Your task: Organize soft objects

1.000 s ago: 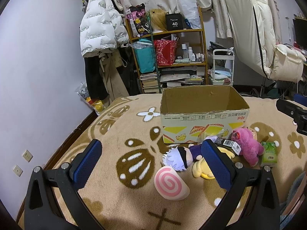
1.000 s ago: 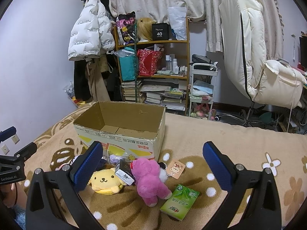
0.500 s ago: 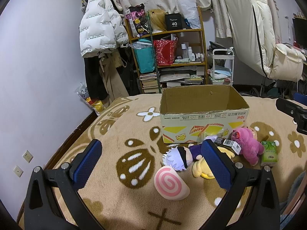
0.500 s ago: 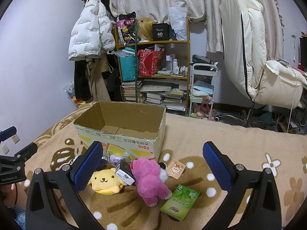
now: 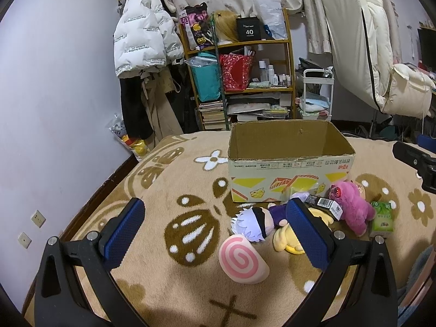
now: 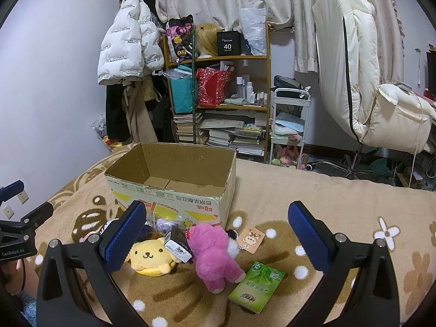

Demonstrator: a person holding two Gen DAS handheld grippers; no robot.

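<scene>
An open, empty cardboard box (image 5: 288,160) (image 6: 174,185) stands on a brown patterned blanket (image 5: 163,190). In front of it lie a pink swirl cushion (image 5: 242,259), a white-haired doll (image 5: 256,220), a yellow dog plush (image 6: 151,256) (image 5: 286,242), a pink bear plush (image 6: 212,250) (image 5: 351,207), a small black box with a barcode (image 6: 177,242) and a green tissue pack (image 6: 256,286) (image 5: 382,218). My left gripper (image 5: 215,231) is open and empty above the blanket, near the swirl cushion. My right gripper (image 6: 218,234) is open and empty above the pink bear.
A keychain card (image 6: 250,238) lies right of the bear. Behind the bed stand a cluttered wooden shelf (image 6: 218,103), a white trolley (image 6: 288,125), hanging coats (image 6: 130,49) and a cream chair (image 6: 362,81). The wall (image 5: 54,109) is on the left.
</scene>
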